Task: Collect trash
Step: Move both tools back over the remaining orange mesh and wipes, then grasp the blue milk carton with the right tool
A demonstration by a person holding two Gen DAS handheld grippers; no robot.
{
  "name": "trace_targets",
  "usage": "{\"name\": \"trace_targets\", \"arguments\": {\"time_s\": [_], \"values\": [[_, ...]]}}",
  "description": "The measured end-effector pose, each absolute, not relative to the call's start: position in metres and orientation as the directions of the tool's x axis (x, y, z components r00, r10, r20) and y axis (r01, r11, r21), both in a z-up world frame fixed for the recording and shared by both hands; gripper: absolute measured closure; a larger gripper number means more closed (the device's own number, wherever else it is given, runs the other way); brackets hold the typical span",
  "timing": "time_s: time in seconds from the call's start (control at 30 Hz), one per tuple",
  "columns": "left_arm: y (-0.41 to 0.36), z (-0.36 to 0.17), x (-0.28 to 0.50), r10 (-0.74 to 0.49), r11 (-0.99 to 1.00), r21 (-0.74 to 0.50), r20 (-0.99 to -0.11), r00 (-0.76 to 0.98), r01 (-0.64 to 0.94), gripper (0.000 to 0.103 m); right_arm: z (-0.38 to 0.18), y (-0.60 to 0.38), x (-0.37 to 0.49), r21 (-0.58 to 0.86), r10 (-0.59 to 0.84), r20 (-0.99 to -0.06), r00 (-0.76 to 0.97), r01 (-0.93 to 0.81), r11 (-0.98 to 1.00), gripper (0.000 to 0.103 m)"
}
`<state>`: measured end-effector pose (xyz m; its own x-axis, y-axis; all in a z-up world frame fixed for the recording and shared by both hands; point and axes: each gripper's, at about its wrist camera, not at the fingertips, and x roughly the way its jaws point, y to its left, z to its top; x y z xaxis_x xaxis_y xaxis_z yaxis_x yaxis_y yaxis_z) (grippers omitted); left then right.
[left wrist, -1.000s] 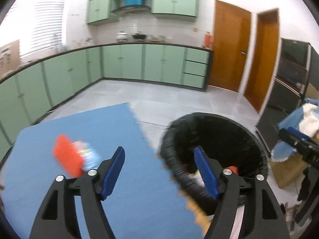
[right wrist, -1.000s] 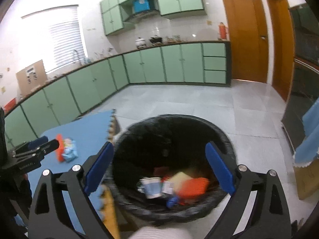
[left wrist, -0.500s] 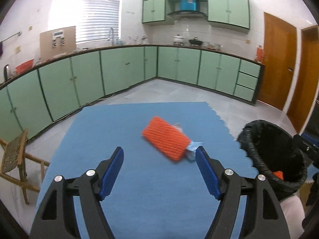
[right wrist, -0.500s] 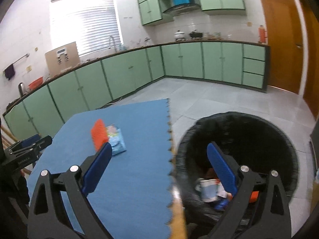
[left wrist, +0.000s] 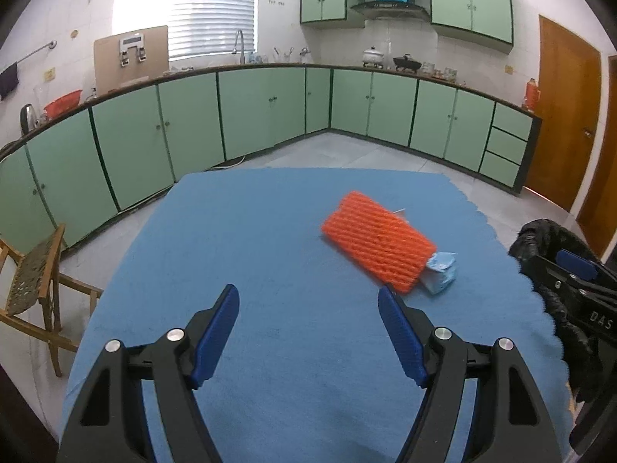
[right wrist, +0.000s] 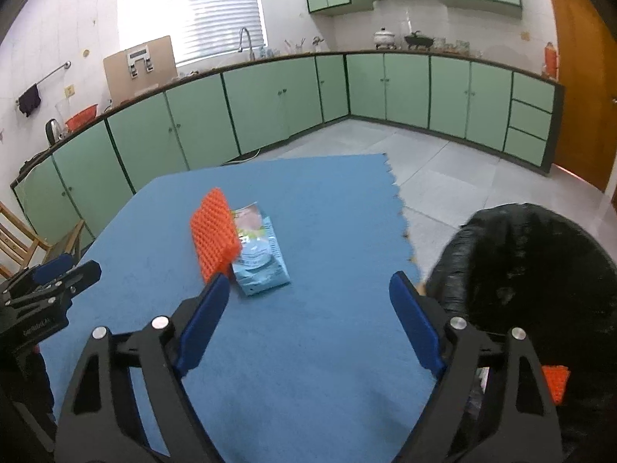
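Note:
An orange ribbed piece of trash (left wrist: 380, 241) leans on a light blue packet (left wrist: 441, 272) on the blue mat (left wrist: 270, 254). Both also show in the right wrist view: the orange piece (right wrist: 214, 231) and the packet (right wrist: 260, 258). My left gripper (left wrist: 308, 310) is open and empty, just short of the orange piece. My right gripper (right wrist: 306, 297) is open and empty, near the packet. The black-lined trash bin (right wrist: 540, 270) stands at the mat's right edge and holds an orange item (right wrist: 555, 380).
Green cabinets (left wrist: 270, 112) line the far walls. A wooden chair (left wrist: 34, 281) stands left of the mat. Orange doors (left wrist: 565, 115) are at the right. Grey tiled floor (right wrist: 443, 162) lies beyond the mat. The bin also shows in the left wrist view (left wrist: 543, 239).
Both grippers have swung left, away from the bin and toward the mat. The orange piece and the blue packet now sit closer in front of both grippers.

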<state>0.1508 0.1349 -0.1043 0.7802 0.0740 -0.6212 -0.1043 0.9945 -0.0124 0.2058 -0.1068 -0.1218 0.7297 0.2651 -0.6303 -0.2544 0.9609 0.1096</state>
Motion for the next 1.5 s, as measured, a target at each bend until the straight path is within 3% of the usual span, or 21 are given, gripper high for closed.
{"name": "trace_targets", "arguments": {"time_s": [0.5, 0.63, 0.73, 0.8, 0.9, 1.03, 1.27, 1.5], "values": [[0.174, -0.113, 0.179, 0.135, 0.984, -0.002, -0.648, 0.75, -0.179, 0.03, -0.139, -0.033, 0.26, 0.113, 0.35, -0.679, 0.645, -0.379, 0.919, 0.035], [0.179, -0.113, 0.183, 0.144, 0.982, 0.0, -0.649, 0.747, -0.189, 0.03, -0.146, -0.023, 0.272, 0.136, 0.376, -0.699, 0.608, -0.403, 0.905, 0.053], [0.183, -0.113, 0.185, 0.15, 0.981, 0.003, -0.651, 0.744, -0.195, 0.03, -0.149, -0.016, 0.273, 0.164, 0.415, -0.707, 0.573, -0.438, 0.884, 0.083], [0.184, -0.114, 0.184, 0.154, 0.979, 0.001, -0.651, 0.743, -0.203, 0.03, -0.147, -0.009, 0.269, 0.174, 0.443, -0.7, 0.561, -0.467, 0.867, 0.089], [0.189, -0.11, 0.184, 0.165, 0.976, -0.002, -0.647, 0.744, -0.218, 0.03, -0.14, 0.003, 0.257, 0.185, 0.486, -0.679, 0.55, -0.513, 0.838, 0.089], [0.198, -0.108, 0.183, 0.175, 0.97, -0.014, -0.649, 0.741, -0.241, 0.03, -0.136, 0.01, 0.248, 0.226, 0.542, -0.671, 0.507, -0.556, 0.8, 0.075], [0.197, -0.109, 0.179, 0.155, 0.97, -0.04, -0.658, 0.737, -0.24, 0.03, -0.136, -0.003, 0.235, 0.211, 0.506, -0.685, 0.524, -0.523, 0.826, 0.061], [0.174, -0.117, 0.188, 0.084, 0.982, -0.069, -0.678, 0.73, -0.177, 0.03, -0.137, -0.039, 0.236, 0.17, 0.429, -0.681, 0.594, -0.442, 0.881, 0.056]]}}
